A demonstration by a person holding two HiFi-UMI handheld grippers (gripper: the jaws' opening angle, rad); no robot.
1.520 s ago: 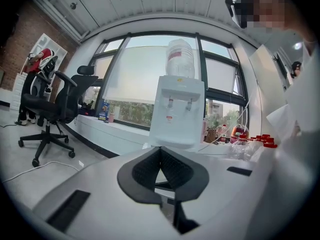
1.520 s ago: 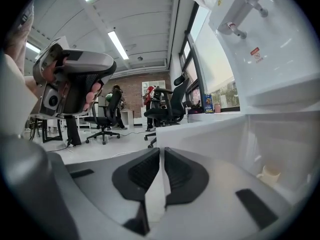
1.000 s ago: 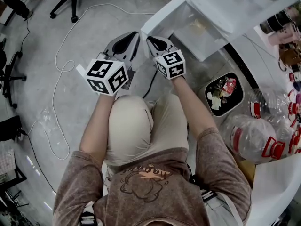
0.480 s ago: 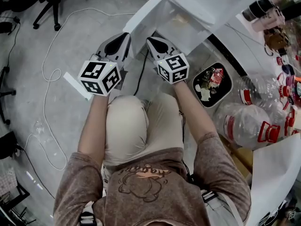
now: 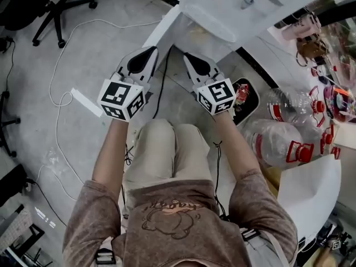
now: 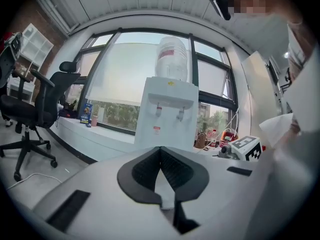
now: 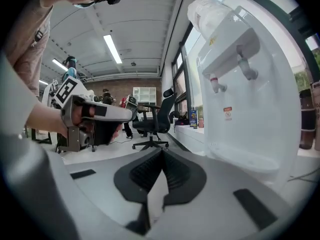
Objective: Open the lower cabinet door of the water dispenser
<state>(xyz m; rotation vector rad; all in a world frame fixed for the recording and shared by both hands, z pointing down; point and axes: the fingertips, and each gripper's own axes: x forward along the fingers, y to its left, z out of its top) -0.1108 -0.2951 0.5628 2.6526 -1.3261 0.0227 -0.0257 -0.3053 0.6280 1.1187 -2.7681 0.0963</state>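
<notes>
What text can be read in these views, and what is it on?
No text is legible.
Sticker on the water dispenser: red and white, print too small.
Bottle label atop the dispenser: blurred.
Shirt print: cursive lettering, too blurred.
Blue box on the windowsill: too small.

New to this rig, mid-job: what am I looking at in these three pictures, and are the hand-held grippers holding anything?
No robot: a person carries a hand-held gripper in each hand. The head view looks down from their head; each gripper view rides on its gripper. The left hand-held gripper and right hand-held gripper both have jaws together, holding nothing. Ahead stands the white water dispenser, its lower cabinet door swung open. On the floor: a white cable, large water bottles, a black bin.
</notes>
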